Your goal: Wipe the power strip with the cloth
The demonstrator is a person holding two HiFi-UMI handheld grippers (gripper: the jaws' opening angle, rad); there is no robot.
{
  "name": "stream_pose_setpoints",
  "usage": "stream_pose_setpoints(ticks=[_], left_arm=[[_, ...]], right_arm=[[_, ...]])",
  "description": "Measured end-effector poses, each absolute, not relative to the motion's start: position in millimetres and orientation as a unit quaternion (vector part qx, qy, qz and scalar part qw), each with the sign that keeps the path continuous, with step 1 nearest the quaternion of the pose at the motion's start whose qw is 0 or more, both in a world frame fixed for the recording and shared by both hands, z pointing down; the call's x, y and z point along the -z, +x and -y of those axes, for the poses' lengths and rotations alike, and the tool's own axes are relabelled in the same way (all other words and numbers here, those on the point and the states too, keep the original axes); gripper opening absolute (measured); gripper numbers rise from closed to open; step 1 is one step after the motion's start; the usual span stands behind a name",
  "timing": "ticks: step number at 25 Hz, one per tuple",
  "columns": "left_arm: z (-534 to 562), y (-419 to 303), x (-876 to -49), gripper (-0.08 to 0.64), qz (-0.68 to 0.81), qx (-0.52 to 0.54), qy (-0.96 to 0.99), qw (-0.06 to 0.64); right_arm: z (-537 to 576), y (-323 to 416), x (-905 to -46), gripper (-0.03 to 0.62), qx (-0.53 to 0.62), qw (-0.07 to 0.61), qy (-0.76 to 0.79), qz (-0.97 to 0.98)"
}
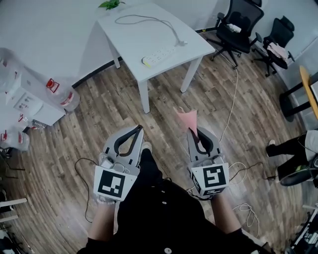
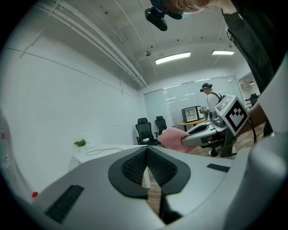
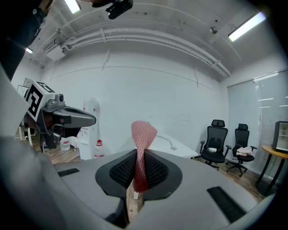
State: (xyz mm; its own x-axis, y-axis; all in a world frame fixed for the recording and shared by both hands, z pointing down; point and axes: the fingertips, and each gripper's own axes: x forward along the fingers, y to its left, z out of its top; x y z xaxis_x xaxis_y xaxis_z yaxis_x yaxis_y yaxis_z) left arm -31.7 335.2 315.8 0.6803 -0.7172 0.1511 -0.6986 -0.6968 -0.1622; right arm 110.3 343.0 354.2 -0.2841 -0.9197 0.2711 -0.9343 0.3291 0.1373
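Note:
A white power strip (image 1: 159, 55) lies on the white table (image 1: 129, 32) far ahead, its cable (image 1: 149, 20) looping across the top. A pink cloth (image 1: 188, 119) sticks up from my right gripper (image 1: 192, 132), which is shut on it; in the right gripper view the cloth (image 3: 142, 148) stands pinched between the jaws. My left gripper (image 1: 137, 130) is shut with nothing in it, held level beside the right one. Both grippers are well short of the table, over the wooden floor. In the left gripper view the cloth (image 2: 173, 137) and right gripper (image 2: 211, 128) show to the right.
Black office chairs (image 1: 238, 25) stand at the back right. Water bottles (image 1: 62, 92) and white boxes sit at the left. Cables (image 1: 233, 104) trail over the wooden floor. A small plant (image 1: 110, 4) sits at the table's far corner. Another person (image 2: 210, 101) stands far off.

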Motion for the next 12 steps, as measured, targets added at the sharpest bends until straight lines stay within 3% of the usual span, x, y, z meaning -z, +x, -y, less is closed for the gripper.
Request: stream_pose_setpoints(ticks=[12], left_arm=[[-213.5, -39.0, -316.0, 0.011, -0.365, 0.106, -0.924, 0.034]], right_arm=[[-229.6, 111.2, -351.2, 0.055, -0.042, 0.166, 0.603, 0.780]])
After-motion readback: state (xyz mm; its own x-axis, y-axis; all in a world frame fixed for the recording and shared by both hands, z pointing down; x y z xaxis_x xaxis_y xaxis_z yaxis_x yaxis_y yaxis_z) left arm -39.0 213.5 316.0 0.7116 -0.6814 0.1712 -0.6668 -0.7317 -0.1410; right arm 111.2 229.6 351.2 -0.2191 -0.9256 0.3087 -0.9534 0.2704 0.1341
